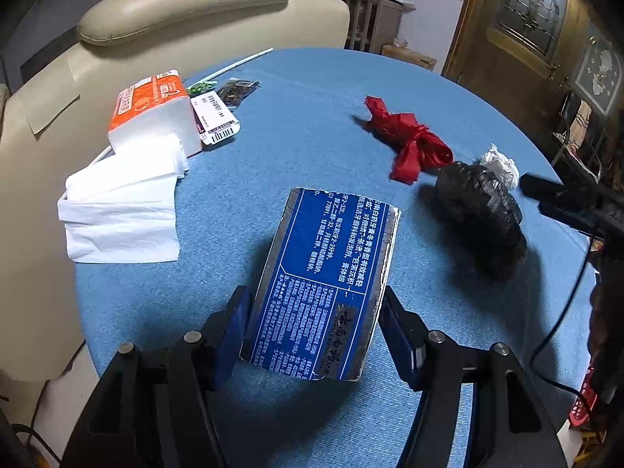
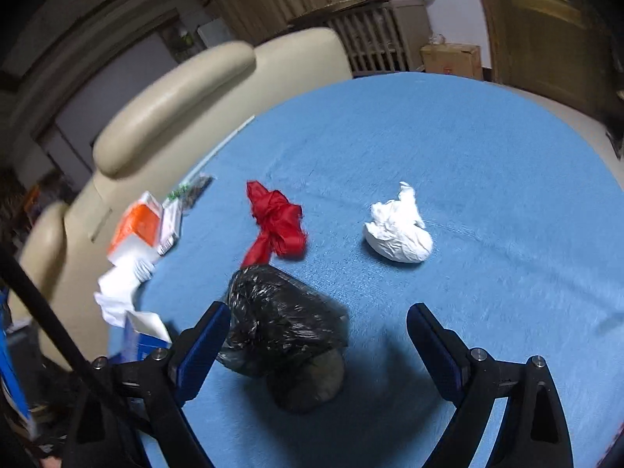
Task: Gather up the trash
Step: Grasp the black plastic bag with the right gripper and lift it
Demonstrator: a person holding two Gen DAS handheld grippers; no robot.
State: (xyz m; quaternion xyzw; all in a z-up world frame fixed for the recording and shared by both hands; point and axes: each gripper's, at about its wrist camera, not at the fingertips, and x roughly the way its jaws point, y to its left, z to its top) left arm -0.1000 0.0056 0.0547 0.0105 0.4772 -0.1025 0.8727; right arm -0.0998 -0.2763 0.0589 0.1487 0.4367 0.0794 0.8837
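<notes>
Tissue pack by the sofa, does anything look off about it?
Yes. The orange tissue pack lies open on the blue table, with loose white tissues spilling out towards the table edge.

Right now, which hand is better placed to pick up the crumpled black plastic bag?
Right. The right gripper is open with the crumpled black plastic bag between its jaws; the left gripper straddles the blue box.

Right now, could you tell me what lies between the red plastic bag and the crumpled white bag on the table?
Only bare blue tablecloth. The right wrist view shows the red bag and the white bag apart, with nothing between them.
</notes>
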